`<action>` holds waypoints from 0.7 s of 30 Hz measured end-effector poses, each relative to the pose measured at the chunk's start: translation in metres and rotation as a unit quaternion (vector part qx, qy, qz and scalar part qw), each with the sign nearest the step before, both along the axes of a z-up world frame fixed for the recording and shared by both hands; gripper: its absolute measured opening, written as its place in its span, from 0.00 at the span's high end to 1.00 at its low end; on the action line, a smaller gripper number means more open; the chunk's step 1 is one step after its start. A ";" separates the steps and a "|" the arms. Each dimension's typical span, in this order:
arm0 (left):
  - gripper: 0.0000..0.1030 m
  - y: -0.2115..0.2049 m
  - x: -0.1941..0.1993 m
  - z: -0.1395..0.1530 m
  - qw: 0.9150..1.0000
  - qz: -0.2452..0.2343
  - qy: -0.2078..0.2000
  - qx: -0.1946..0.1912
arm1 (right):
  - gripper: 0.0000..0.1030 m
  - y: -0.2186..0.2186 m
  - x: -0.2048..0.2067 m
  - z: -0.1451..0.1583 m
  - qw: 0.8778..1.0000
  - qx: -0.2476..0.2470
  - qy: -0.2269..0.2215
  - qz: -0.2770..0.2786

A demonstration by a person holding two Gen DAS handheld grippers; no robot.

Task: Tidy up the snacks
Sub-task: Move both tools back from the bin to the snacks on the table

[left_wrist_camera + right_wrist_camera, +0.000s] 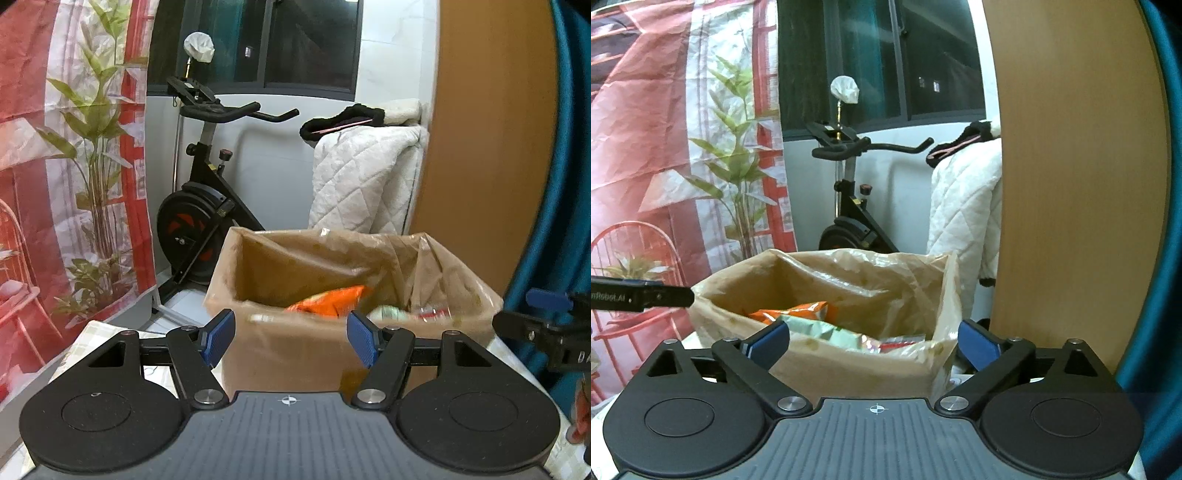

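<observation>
In the left wrist view the left claw [291,341] filled the lower middle of the frame, its blue pads [218,338] standing apart with nothing between them. Just beyond it, at centre, stood a cardboard box [295,350] lined with a brownish plastic bag, resting on a counter [88,334] with a pale checked cover that showed at lower left. Inside the box, an orange snack packet [328,301] lay toward the middle, a pale green packet [388,314] lay to its right, and something red and clear sat further right, too blurred to name. At the right edge of that frame the tip of the right claw [532,325] reached in near the box's right corner.

In the right wrist view the right claw [873,345] sat at the lower middle with its jaws spread wide and empty. The box [849,369] was straight ahead at centre, and the orange snack packet [798,310] lay at the back left of it, with the pale green packet [820,328] overlapping its front and a red-edged wrapper [901,341] to the right. The left claw [642,295] entered from the left edge, its tip just beside the box's left rim.

Behind the box, an exercise bike [207,206] stood at upper centre, a printed red and green curtain [74,147] hung on the left, a white quilted blanket [365,177] was draped to the right of the bike, and a wooden panel [1071,184] rose on the right.
</observation>
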State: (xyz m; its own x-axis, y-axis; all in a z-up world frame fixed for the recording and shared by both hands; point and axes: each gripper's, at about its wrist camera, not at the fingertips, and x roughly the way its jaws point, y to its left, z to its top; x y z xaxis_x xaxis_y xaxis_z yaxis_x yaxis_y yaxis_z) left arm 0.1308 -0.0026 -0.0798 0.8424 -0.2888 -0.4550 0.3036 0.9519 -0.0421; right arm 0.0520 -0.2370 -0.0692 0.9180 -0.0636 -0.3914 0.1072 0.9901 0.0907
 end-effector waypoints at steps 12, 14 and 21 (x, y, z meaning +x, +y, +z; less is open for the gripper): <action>0.33 0.026 -0.045 -0.032 1.000 0.007 0.029 0.000 | 0.01 0.032 -0.037 -0.032 1.000 0.001 0.016 0.009; 0.33 0.030 -0.052 -0.039 0.999 0.009 0.037 0.002 | 0.01 0.036 -0.041 -0.041 1.000 0.001 0.025 0.010; 0.34 0.044 -0.070 -0.065 0.997 0.013 0.075 0.003 | 0.01 0.046 -0.054 -0.075 0.998 0.004 0.065 0.002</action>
State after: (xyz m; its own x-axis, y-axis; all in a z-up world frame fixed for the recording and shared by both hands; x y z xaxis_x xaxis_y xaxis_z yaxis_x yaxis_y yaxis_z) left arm 0.0610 0.0416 -0.1448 0.7718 -0.2640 -0.5784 0.2690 0.9599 -0.0792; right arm -0.0020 -0.1909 -0.1438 0.8592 -0.0570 -0.5084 0.1151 0.9898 0.0836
